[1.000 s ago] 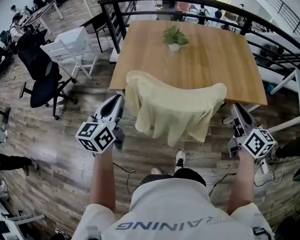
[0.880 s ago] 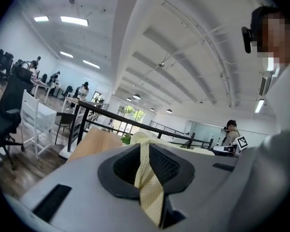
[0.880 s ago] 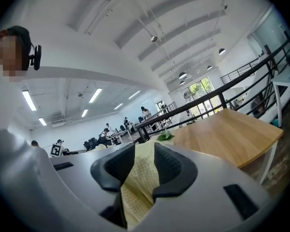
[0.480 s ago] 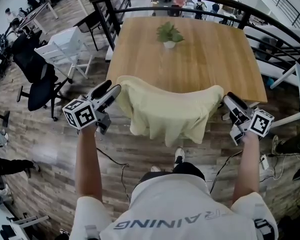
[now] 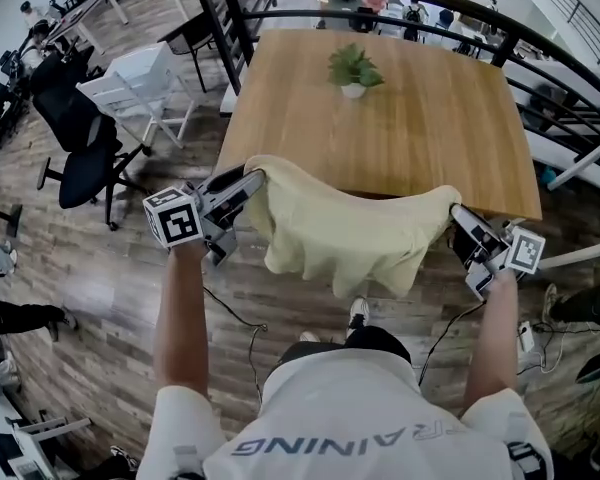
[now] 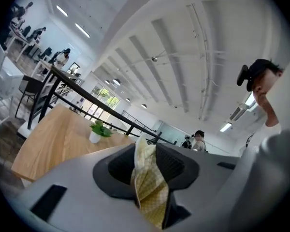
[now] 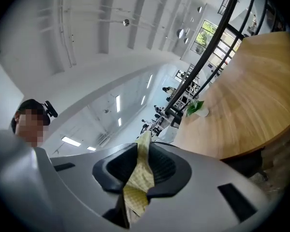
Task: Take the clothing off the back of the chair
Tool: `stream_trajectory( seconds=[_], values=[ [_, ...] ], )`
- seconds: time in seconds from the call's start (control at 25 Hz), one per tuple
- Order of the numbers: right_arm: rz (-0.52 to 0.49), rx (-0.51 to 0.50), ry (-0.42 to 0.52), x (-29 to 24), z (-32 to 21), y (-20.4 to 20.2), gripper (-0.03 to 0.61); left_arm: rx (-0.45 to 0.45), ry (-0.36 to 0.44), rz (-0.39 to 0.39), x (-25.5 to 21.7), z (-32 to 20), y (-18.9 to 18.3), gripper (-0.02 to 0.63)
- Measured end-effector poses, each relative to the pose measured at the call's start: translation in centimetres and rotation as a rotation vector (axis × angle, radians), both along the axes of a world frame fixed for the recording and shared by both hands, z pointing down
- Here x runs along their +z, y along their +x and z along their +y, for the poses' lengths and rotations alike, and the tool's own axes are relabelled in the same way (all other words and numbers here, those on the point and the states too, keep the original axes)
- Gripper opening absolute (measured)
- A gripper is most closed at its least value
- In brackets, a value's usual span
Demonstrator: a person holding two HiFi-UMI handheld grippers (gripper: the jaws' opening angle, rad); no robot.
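Between the two sets of fingertips, the yellow clothing spans sideways near the table. The left gripper and right gripper, jaws just closing, each pinch one end.

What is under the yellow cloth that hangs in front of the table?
Whatever holds up the cloth is fully covered: no chair back, seat or legs can be seen. Below its hem only the wood floor and a shoe are visible.
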State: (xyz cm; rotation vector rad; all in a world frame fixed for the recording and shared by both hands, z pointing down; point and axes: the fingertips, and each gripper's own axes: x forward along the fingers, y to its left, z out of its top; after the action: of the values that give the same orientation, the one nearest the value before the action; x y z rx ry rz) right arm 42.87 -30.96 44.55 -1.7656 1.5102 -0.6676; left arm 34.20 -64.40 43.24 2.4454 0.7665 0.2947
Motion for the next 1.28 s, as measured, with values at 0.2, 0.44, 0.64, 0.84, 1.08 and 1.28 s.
stream_trajectory(
  seconds=[0.2, 0.44, 0.64, 0.84, 1.08, 1.28],
  values=[
    [0.082, 0.062, -0.051, -0.7, 0.2, -0.2, 0.034, -0.019, 0.079, 0.022, -0.5, 0.4, -0.9, 0.061],
    [0.275, 0.324, -0.179, -2.1, 2.3, 0.0, 0.034, -0.188, 0.241, 0.062, -1.9, 0.9, -2.5, 0.054],
    [0.389, 0.430, -0.243, -4.8, 2.6, -2.0, 0.032, -0.278, 0.308, 0.129, -4.4, 0.9, -5.2, 0.054],
    [0.439, 0.497, -0.231, -6.6, 3.4, -5.2, 0.032, -0.324, 0.333, 0.186, -6.2, 2.2, -9.1, 0.054],
    [0.448, 0.542, -0.190, -7.6, 4.2, -9.0, 0.032, -0.370, 0.375, 0.221, -7.1, 3.0, -13.3, 0.054],
    [0.517, 0.566, -0.205, -8.8, 3.9, -12.7, 0.032, -0.422, 0.368, 0.242, -7.6, 3.0, -17.0, 0.052]
  ],
)
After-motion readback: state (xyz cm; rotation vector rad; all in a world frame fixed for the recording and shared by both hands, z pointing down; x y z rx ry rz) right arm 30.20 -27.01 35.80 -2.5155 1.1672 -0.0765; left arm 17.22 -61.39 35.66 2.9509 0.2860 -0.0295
